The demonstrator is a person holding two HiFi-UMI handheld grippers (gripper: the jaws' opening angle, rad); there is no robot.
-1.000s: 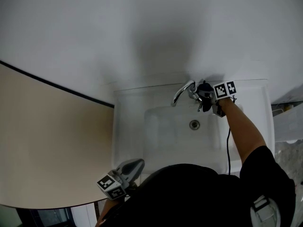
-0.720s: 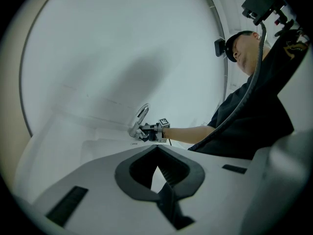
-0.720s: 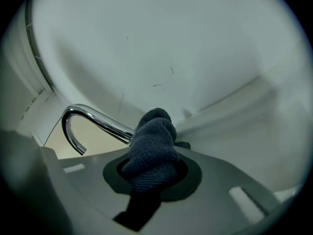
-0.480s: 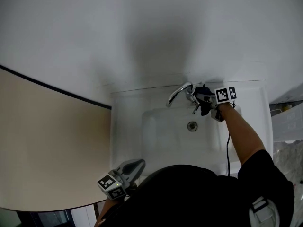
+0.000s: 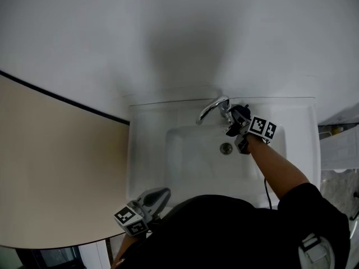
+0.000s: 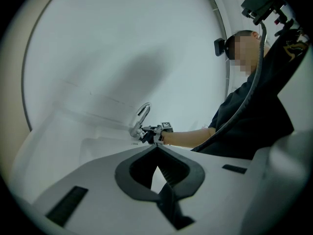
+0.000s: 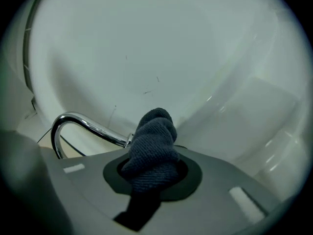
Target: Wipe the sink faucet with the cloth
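Rolled about its own line and slipped a little toward the basin since the earlier frame, the right gripper (image 5: 236,123) is the only thing that has shifted; the left gripper (image 5: 165,193) has kept its place. At the left, the left jaws are pressed fully together with nothing between them, parked at the near rim of the sink (image 5: 147,150) and well short of the work. Ahead of them and to their right stands the faucet (image 5: 213,108), its chrome spout arching leftward over the basin. The right jaws are nipped on the dark cloth (image 7: 152,143), which bulges past their tips in a wad at the faucet's base, touching it or just beside it; I cannot tell which. To wipe well, I judge that the wad rather than the hard jaw tips should bear on the chrome. The wrist should roll so the cloth wraps round the base and then follows the spout out to its tip. The wall (image 5: 168,38) rises close beyond the jaws, so room behind the faucet looks tight. Freer room lies below and left of the right jaws over the basin, and on the flat sink ledge to their right.
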